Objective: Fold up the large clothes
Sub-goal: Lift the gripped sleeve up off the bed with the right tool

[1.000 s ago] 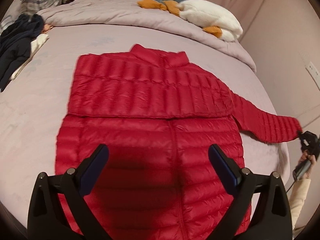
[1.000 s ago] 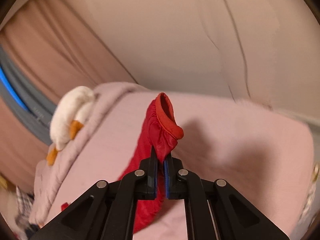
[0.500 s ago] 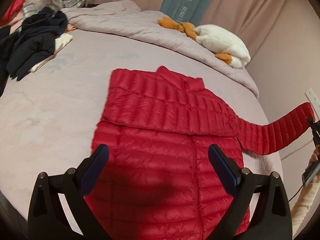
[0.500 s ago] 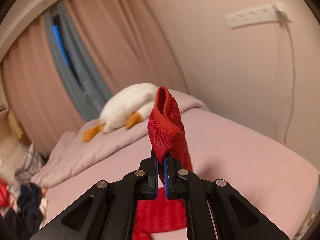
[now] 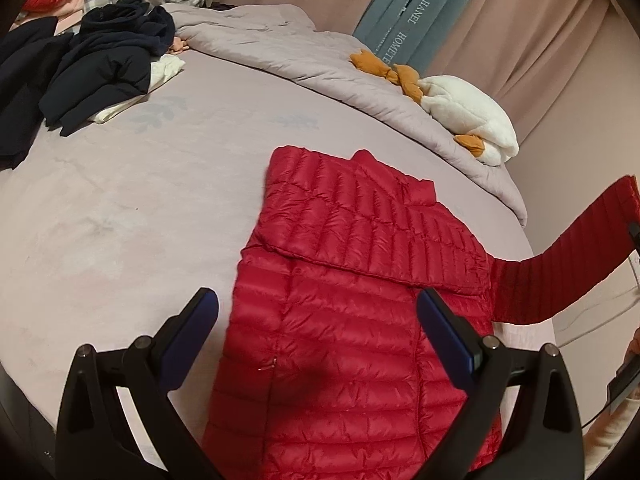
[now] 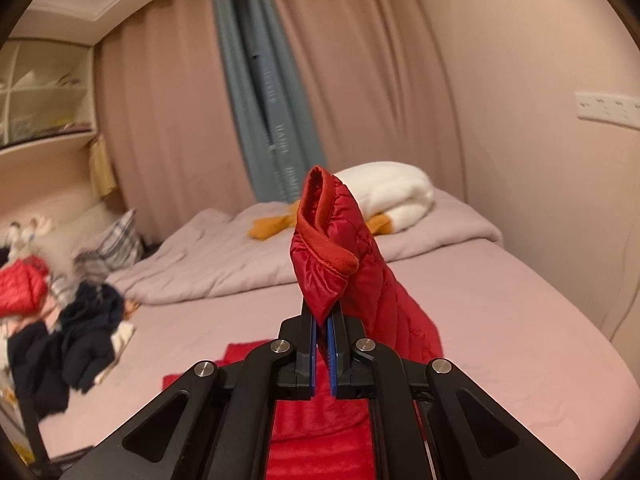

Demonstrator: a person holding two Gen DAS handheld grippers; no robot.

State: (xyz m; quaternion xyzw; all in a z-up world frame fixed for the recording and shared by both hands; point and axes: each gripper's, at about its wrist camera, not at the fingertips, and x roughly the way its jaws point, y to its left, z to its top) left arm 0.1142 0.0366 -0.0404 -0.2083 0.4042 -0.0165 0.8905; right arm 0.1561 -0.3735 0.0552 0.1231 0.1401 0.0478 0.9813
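A red quilted down jacket lies flat on the mauve bed, collar toward the far side, with one sleeve folded across its chest. Its other sleeve rises off the bed to the right edge of the left wrist view. My right gripper is shut on that sleeve's cuff, which stands up above the jaws. My left gripper hovers open over the jacket's lower body, with nothing between its blue pads.
A pile of dark clothes lies at the bed's far left. A bunched quilt and a white plush goose sit at the head. Curtains and a wall with a socket strip bound the right side.
My right gripper lifted the cuff up off the bed and rolled upright, so the sleeve now hangs in the air. My left gripper shifted left, and the jacket sits further right in its view.
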